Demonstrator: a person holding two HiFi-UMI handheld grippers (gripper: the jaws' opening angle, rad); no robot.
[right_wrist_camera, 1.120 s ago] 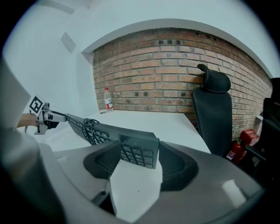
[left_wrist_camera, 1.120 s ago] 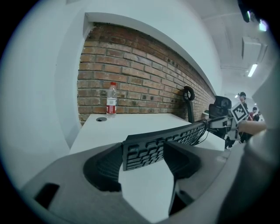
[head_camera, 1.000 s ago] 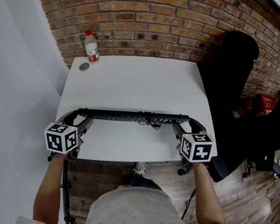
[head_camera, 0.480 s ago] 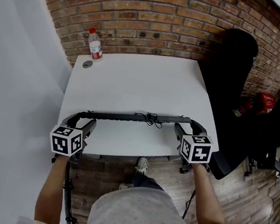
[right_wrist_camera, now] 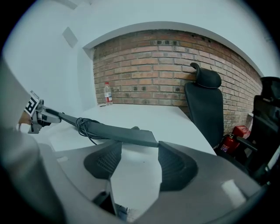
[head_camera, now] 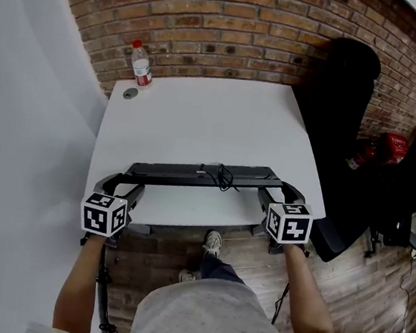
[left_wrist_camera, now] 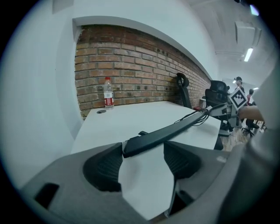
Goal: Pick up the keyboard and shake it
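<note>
The long, flat black keyboard (head_camera: 192, 174) hangs over the white table (head_camera: 199, 116), black cable (head_camera: 224, 177) bunched at its middle. The left gripper (head_camera: 122, 181) clamps one end, the right gripper (head_camera: 279, 192) clamps the other.

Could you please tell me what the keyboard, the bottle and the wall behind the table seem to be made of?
Keyboard: probably plastic, matte black; its surface is evenly dark and dull with no glare.
Bottle: likely clear plastic; see-through body, red cap, red label.
Wall: bare brick, rough and unpainted; reddish courses with pale mortar joints.
</note>
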